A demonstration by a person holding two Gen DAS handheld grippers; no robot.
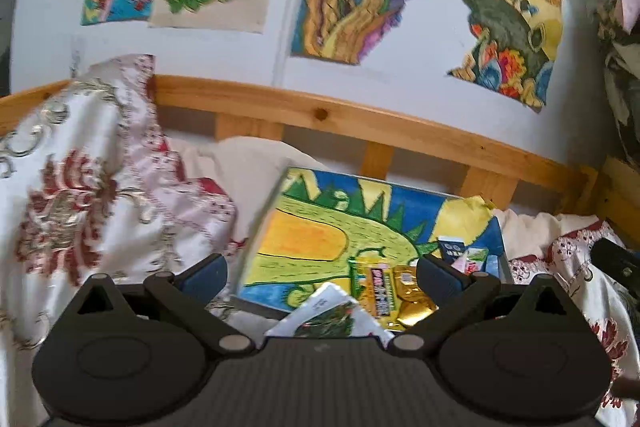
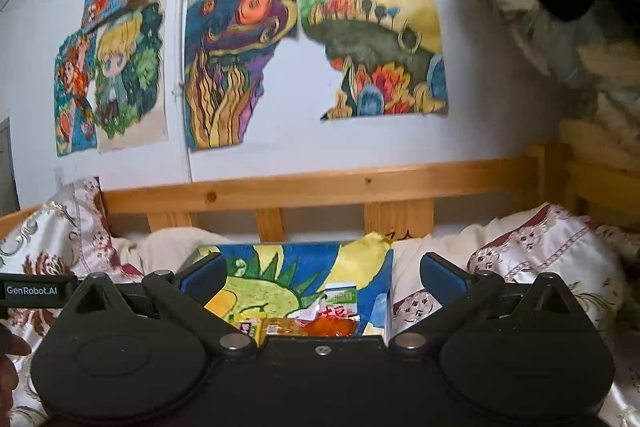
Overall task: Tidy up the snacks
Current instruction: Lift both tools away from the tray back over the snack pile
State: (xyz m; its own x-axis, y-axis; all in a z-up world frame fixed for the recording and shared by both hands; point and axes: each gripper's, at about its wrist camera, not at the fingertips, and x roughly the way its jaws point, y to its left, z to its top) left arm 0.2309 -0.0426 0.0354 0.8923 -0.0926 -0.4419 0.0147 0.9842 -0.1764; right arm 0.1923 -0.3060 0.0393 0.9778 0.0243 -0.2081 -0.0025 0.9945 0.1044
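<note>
Holding both grippers wide with nothing between the fingers, I see the snacks (image 1: pixel 394 293) lying below and ahead of my left gripper (image 1: pixel 322 273), on the painted board (image 1: pixel 320 223) on the bed. From my right gripper (image 2: pixel 323 273) they sit just under its fingers.

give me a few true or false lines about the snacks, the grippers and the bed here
1. Both grippers are open and hold nothing. True: left gripper, right gripper.
2. The snack packets lie on a colourful drawing. True.
3. The bed rail is metal. False: it is wood.
4. The wall behind the bed is bare. False: drawings hang on it.
5. The snacks sit on a kitchen counter. False: they are on the bed.
</note>
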